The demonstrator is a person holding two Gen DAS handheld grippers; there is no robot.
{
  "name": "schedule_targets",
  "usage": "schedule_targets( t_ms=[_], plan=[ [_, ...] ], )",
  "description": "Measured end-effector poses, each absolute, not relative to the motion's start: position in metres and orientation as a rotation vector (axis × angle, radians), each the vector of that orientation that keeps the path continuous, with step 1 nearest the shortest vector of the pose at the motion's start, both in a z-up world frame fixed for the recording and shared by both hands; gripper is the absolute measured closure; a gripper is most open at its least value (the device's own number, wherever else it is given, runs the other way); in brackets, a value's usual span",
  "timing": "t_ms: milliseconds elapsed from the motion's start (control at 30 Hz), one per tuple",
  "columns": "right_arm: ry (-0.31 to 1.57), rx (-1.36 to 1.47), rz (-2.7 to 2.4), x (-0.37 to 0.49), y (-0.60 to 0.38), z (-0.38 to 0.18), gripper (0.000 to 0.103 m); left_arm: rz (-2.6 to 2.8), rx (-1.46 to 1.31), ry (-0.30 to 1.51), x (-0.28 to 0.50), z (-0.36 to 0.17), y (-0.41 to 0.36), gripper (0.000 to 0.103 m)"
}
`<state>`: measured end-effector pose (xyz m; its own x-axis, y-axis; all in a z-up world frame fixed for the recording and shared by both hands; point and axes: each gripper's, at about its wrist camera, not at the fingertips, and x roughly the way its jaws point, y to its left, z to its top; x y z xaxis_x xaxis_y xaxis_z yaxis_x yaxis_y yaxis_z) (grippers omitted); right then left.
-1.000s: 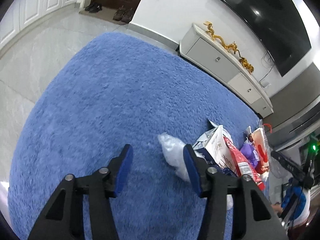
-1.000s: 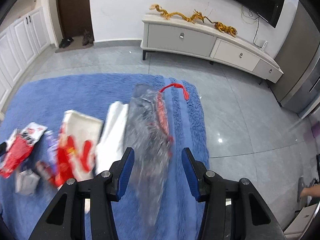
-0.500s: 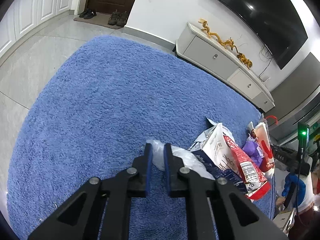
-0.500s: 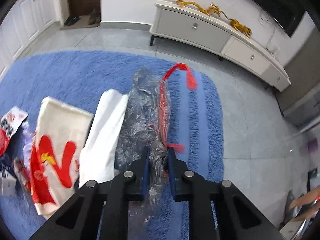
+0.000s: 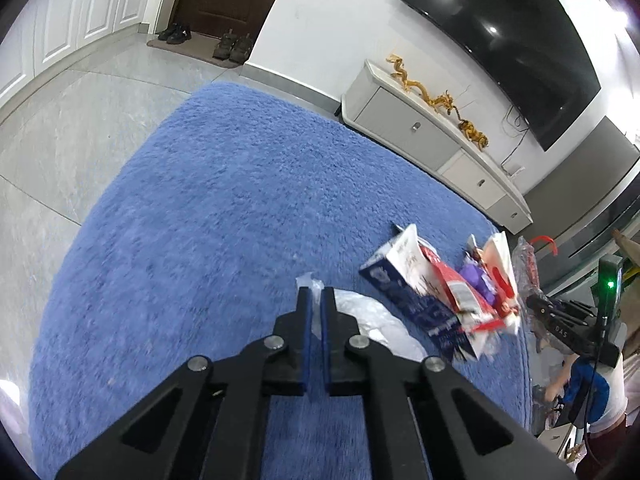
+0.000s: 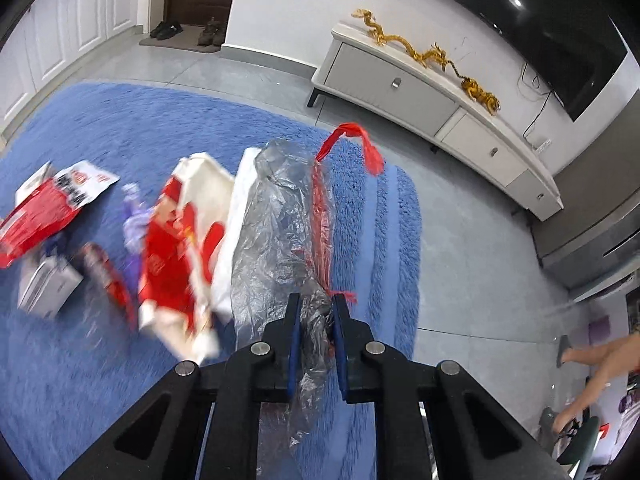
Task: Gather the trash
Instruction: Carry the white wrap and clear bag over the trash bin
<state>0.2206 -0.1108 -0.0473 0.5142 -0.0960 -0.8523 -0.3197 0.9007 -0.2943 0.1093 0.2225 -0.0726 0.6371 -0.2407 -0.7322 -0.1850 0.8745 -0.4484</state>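
Item: grey trash bag (image 6: 280, 220), clamped at its near end in my right tool (image 6: 313, 322); long axis runs up-frame over the rug (image 6: 100, 128).
Item: white plastic scrap (image 5: 372, 320), pinched in my left tool (image 5: 314, 300); the bag lies far right of it.

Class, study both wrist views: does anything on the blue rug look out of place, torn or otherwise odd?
Yes. Litter is strewn over the blue rug: a torn-open blue and white carton, a red wrapper and a red and white bag lie askew in a heap. A floor rug is no place for packaging.
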Motion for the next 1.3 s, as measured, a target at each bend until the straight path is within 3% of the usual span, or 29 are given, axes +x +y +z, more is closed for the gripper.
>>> schedule_targets(
  t_ms=[767,1300],
  plan=[
    [0.928,-0.693,0.203,0.058,-0.069,-0.037,0.089,-0.141,-0.511,0.827,-0.008,-0.025,0.180,0.100],
    [0.850,-0.677,0.476,0.022,0.036,-0.046,0.089,0.029,-0.535,0.816,-0.066,-0.028,0.232,0.100]
  ],
)
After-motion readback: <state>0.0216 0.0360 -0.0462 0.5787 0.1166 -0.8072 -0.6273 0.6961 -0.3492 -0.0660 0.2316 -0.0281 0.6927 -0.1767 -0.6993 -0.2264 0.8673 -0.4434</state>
